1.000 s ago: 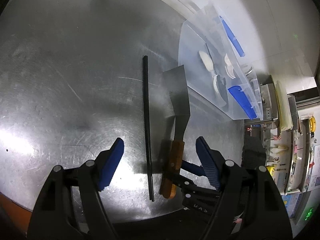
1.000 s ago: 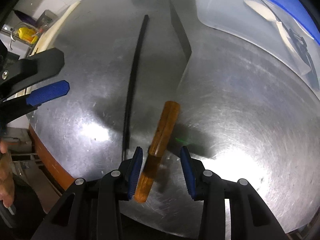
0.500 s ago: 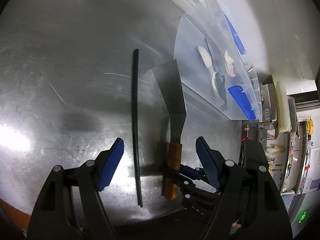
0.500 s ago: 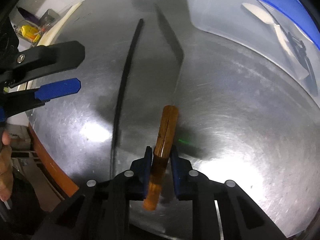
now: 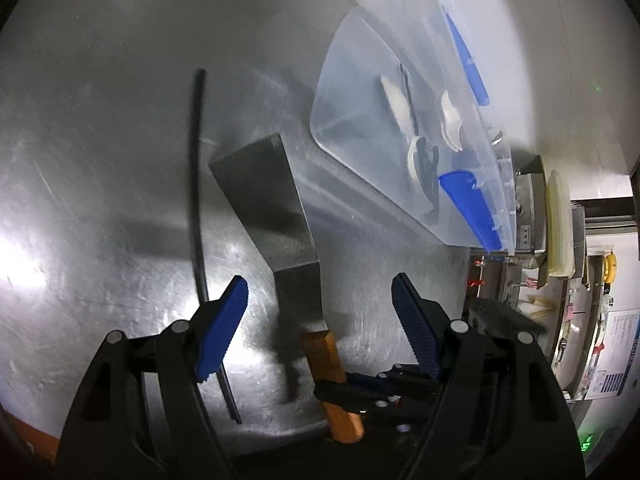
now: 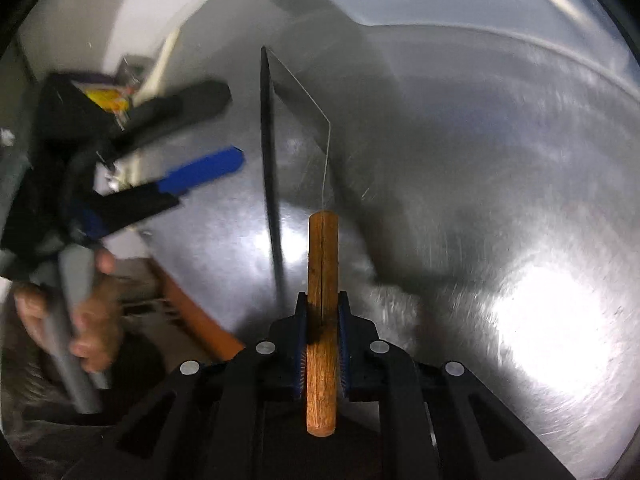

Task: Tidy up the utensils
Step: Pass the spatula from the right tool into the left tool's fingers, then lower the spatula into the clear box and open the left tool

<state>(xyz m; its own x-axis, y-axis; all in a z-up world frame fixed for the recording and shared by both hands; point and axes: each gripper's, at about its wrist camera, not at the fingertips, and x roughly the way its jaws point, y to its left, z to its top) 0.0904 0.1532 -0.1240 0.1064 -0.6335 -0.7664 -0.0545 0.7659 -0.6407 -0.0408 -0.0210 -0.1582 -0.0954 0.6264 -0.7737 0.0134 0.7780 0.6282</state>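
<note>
Right gripper [image 6: 322, 320] clamped on the wooden handle [image 6: 321, 320] of the spatula [image 5: 276, 216], blue pads [image 6: 343, 312] pressed flat against both sides, handle end poking back past the jaws toward the camera. Blade seen edge-on from the right wrist, running away from the fingers as a thin bright line; lifted or resting on the table, cannot tell. From the left wrist, same spatula broadside: grey metal blade angled up and to the left, orange-brown handle low in the frame with the black jaws of the right gripper closed round it.

Left gripper [image 5: 316, 332] spread wide, blue pads [image 5: 222, 336] well apart, holding nothing, spatula handle showing between them further off. Blurred in the right wrist view at the left, with a hand [image 6: 86, 304] wrapped round its grey grip.

Just left of the spatula, a long thin black stick [image 5: 196, 188] lying on the steel table [image 5: 100, 160], running near to far, roughly alongside the blade, its near part hidden behind the left pad.

Far right, a clear plastic bin [image 5: 360, 152] with blue latches, white spoons [image 5: 396, 104] and a dark utensil inside. Beyond the table's right edge, cluttered shelves [image 5: 560, 280].
</note>
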